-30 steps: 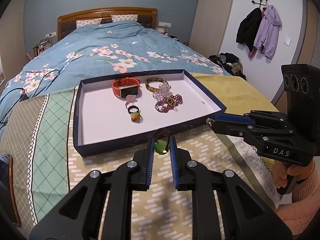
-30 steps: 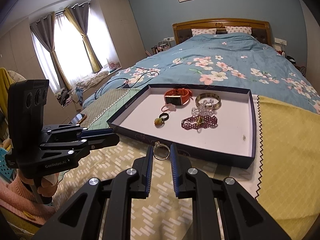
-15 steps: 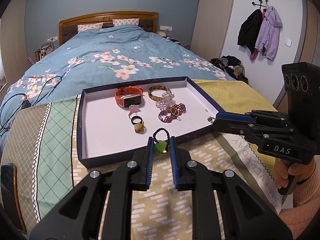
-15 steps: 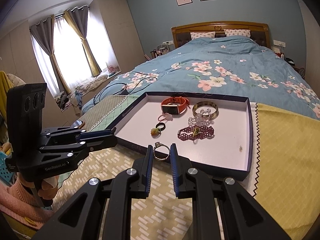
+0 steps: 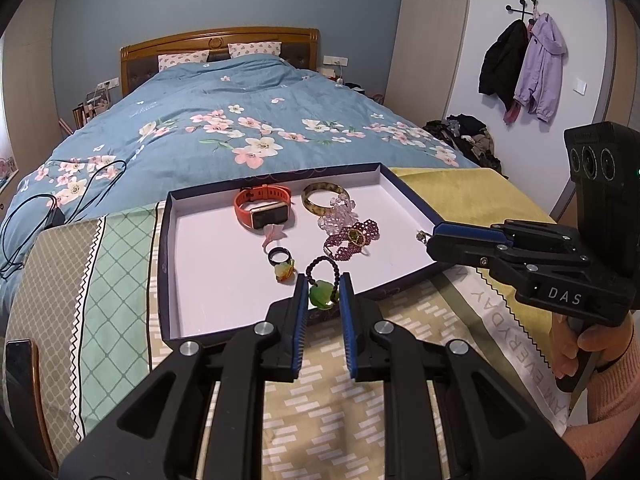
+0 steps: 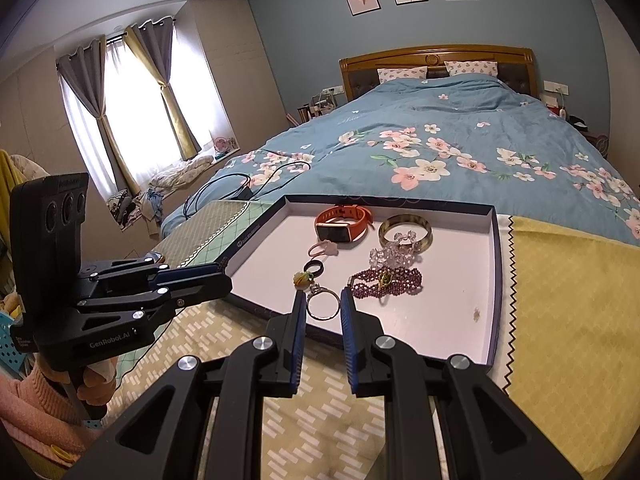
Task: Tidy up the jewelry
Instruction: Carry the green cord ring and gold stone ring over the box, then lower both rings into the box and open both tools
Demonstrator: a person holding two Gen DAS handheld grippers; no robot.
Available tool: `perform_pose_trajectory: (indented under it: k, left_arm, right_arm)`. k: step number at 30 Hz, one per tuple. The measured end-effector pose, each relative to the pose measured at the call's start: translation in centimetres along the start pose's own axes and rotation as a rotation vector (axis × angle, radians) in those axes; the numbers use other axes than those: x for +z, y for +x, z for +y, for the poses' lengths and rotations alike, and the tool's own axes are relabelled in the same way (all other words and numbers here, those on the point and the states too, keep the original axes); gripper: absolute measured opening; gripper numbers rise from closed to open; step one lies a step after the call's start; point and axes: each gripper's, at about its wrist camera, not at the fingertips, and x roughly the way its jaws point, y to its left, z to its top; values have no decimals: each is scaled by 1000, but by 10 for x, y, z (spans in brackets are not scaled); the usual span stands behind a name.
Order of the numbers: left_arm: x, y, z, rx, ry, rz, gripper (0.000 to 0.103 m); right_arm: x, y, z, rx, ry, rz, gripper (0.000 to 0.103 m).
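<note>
Bedroom; patterned cloth bearing a shallow tray (image 5: 168, 264). Left gripper (image 5: 324, 294) pinches a green-stone beaded ring (image 5: 323, 295) above the tray's near edge: light, grip the stone. Right gripper (image 6: 323, 305) pinches a thin metal ring (image 6: 322, 305) over that edge: slippery, hold its band.

Daylight is pouring through the window (image 6: 132, 116) in the right wrist view, blowing out the panes to pure white. Everything else is sitting in soft, even light, and shadows are staying faint. Both fisheye pictures are bending hard at the edges, with black corners creeping in. The white tray floor (image 5: 224, 272) is glowing bright, and focus is holding sharp throughout.
</note>
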Motion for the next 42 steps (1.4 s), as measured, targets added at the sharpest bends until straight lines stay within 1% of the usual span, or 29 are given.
perform_pose_trajectory:
  k: [23,42]
  left_arm:
    - [14,9,3,20,3,-14,16]
    - [22,25,8,46,-4,-6,16]
  right_arm:
    - [16,4,-6,-16,-9,-23,15]
    - [24,18,-17,-24,12,-12,15]
